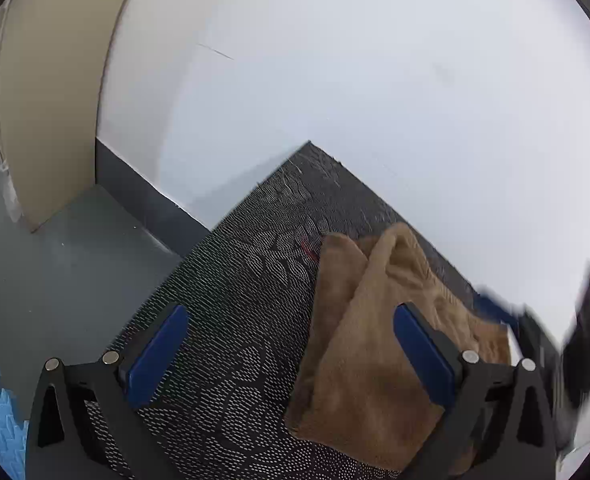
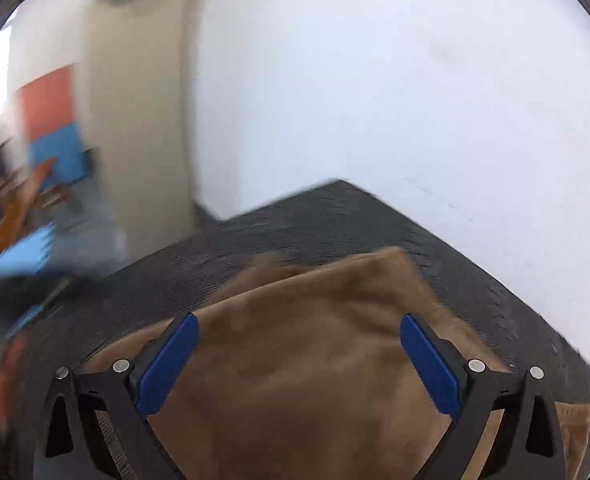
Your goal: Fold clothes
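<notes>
Patterned table (image 1: 231, 320) | brown cloth (image 2: 295, 360) under right claw (image 2: 299, 360) (agape) | left claw (image 1: 291, 350) agape

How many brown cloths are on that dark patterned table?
1. A single brown cloth lies partly folded near the table's far corner, beside the open left gripper and under the open right gripper. Anything beneath it is hidden.

In front of me is a table (image 1: 231, 312) covered in dark woven cloth with a pale dotted swirl pattern, its far corner pushed up against the white wall (image 1: 375, 80). Lying straight on it is a brown fleecy garment (image 1: 359, 360), loosely folded and bunched, toward the right side near the wall edge.
</notes>
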`<state>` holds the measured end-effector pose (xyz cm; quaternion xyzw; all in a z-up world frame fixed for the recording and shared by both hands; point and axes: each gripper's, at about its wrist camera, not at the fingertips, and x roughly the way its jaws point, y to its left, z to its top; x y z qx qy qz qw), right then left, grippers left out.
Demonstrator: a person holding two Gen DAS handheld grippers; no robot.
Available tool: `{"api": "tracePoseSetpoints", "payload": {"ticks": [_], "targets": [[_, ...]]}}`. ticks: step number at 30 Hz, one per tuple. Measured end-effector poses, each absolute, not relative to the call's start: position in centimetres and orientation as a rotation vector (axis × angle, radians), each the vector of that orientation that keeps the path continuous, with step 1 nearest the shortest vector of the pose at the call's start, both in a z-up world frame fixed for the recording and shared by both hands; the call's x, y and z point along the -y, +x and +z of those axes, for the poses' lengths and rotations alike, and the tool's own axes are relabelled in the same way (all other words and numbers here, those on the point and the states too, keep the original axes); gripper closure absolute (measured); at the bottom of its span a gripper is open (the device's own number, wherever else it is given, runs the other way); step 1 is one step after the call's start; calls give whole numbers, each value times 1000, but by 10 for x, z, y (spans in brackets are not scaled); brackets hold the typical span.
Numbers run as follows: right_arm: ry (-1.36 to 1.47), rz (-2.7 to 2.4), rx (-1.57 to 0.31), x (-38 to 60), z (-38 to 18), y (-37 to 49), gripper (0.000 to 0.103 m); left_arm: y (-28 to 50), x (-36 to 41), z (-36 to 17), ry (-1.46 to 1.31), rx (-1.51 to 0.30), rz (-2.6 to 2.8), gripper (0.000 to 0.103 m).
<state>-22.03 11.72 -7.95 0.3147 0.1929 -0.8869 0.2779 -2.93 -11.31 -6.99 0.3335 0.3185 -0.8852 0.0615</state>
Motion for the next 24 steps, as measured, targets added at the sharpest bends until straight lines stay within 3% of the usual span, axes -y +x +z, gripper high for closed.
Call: {"api": "tracePoseSetpoints", "payload": {"ticks": [9,11,12,13,19,24], "targets": [[794,-2161,-789,-58,-128,-136,1,-19,128,-71,979,-1025,-2636,0],[840,-2151,-805,-48,-138,-143,12,-18,130,-73,976,-1062,-2628,0],[879,-2153,-801,-44,-143,-149,25,-18,131,-74,980,-1079,-2628,0],[913,-2158,-796,-42,-147,-155,30,-21,131,-74,982,-1084,-2626,0],[944,-2195,-847,-37,-153,-172,32,-23,130,-75,993,-1100,-2633,0],[813,-2319,-1104,-21,-161,-166,31,-23,130,-73,981,-1103,-2636,0]]}}
